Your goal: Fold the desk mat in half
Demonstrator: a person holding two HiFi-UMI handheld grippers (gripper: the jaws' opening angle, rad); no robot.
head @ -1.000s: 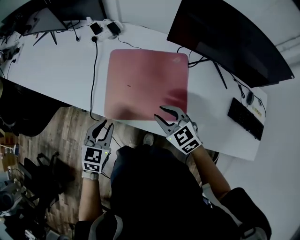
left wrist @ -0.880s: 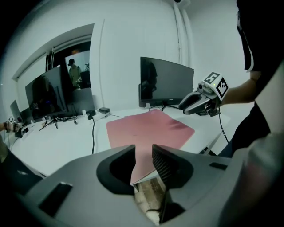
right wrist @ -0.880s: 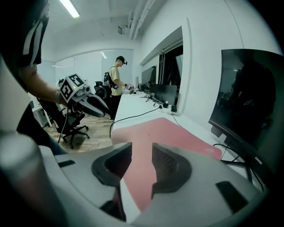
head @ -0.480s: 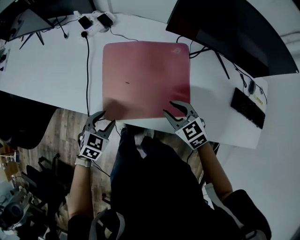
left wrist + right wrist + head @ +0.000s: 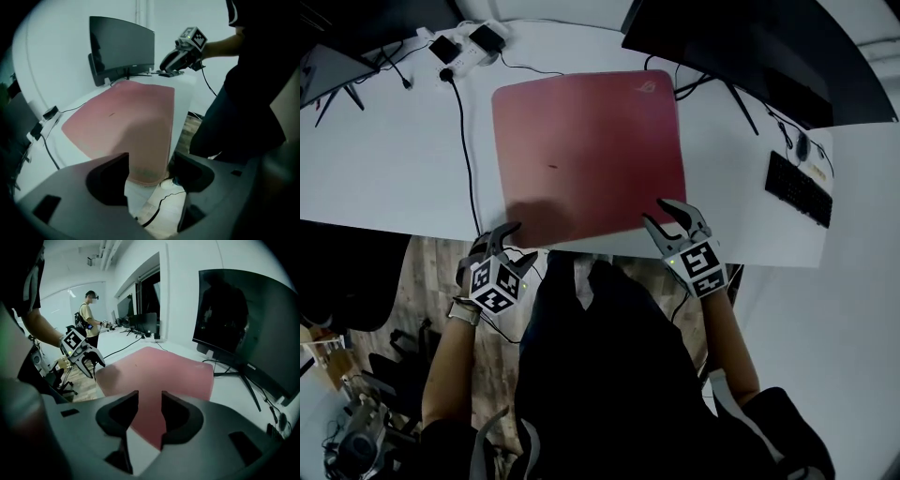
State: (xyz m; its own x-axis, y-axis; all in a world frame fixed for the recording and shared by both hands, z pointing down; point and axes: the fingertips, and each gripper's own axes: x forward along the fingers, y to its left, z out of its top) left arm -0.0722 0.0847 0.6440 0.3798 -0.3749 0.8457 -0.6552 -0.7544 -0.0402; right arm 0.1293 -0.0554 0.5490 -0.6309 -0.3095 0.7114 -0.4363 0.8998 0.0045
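— Lying flat on the white desk [image 5: 384,159], is the red desk mat [image 5: 586,150] seen unfolded?

— It is. It is spread out full between the power strip [image 5: 469,42] and the monitor [image 5: 750,47], with its near edge along the desk's front edge.

— How is the left gripper [image 5: 511,246] held?

— It is held at the mat's near left corner. Its jaws are opening and stand wide apart. In the left gripper view the corner is framed between them, but it is not pressed by either pad.

— And the right gripper [image 5: 661,214]?

— It is placed at the near right corner. Its jaws are parted by a narrower gap, through which the mat and a strip of bare desk are seen. Nothing is pinched.

— Is anything laid on the mat?

— Only the shadow cast across its near edge.
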